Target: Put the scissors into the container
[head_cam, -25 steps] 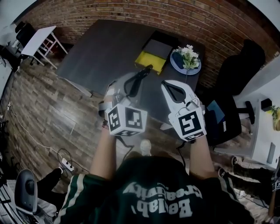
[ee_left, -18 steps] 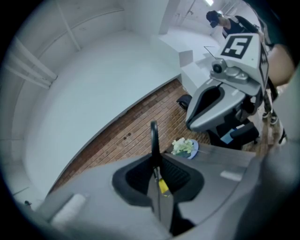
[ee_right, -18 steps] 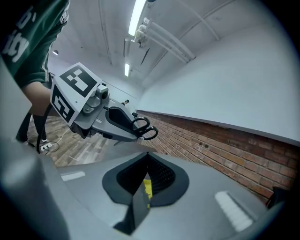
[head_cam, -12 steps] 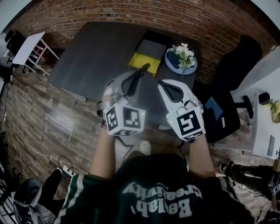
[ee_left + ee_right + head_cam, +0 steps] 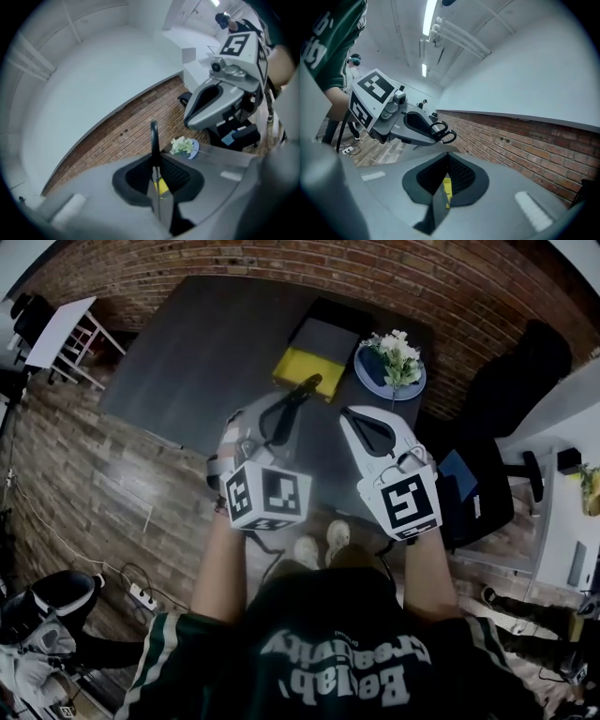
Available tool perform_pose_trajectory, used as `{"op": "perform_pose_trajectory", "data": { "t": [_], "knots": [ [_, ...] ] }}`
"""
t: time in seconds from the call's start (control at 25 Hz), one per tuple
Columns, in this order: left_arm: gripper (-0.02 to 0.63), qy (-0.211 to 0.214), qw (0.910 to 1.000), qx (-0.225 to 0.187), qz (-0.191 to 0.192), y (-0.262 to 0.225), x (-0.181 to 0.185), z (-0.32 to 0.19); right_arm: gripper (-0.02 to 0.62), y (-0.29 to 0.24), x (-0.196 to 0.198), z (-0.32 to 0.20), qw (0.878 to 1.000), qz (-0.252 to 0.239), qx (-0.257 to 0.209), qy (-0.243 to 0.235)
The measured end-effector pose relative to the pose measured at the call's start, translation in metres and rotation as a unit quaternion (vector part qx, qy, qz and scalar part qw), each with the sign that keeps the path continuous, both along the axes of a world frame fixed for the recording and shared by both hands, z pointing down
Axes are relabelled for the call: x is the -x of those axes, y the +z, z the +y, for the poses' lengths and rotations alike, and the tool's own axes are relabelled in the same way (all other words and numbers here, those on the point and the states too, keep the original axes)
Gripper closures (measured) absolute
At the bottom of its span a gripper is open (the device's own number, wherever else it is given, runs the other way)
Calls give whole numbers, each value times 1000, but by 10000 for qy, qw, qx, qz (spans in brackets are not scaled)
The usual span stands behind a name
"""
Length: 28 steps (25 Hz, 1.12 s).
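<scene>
A pair of scissors with black handles sticks out of my left gripper, which is shut on its blades; the handle loop stands upright beyond the jaws of the left gripper. The scissors also show from the side in the right gripper view. My right gripper is held level beside the left one, its jaws together with nothing between them, as the right gripper shows. The container, a black and yellow tray, lies on the dark table just beyond both grippers.
A blue plate with white flowers stands right of the container, also seen as the flowers. A brick wall runs behind the table. A black office chair is at the right, a white table at the far left.
The person has stepped towards the table, carrying both grippers forward side by side. The scissors stay in the left gripper. Shoes now show below the grippers.
</scene>
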<state>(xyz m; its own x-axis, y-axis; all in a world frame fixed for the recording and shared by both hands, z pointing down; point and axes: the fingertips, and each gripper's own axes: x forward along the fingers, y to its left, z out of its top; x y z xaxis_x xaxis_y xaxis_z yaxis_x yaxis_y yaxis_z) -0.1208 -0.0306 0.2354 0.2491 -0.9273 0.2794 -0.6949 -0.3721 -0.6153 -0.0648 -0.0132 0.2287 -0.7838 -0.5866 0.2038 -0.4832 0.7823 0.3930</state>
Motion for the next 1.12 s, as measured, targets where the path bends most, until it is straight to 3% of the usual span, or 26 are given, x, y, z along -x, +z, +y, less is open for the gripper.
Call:
{"op": "perform_pose_trajectory", "data": {
  "t": [0.64,1.12],
  "knots": [
    [558,-512,9984,175,-154,5,-24,-54,591,6,-22,-61,9982,-186,181,-545],
    [558,-668,9972,225,-266,15,-50,-73,589,16,-47,-77,9967,-270,192,-742]
  ]
}}
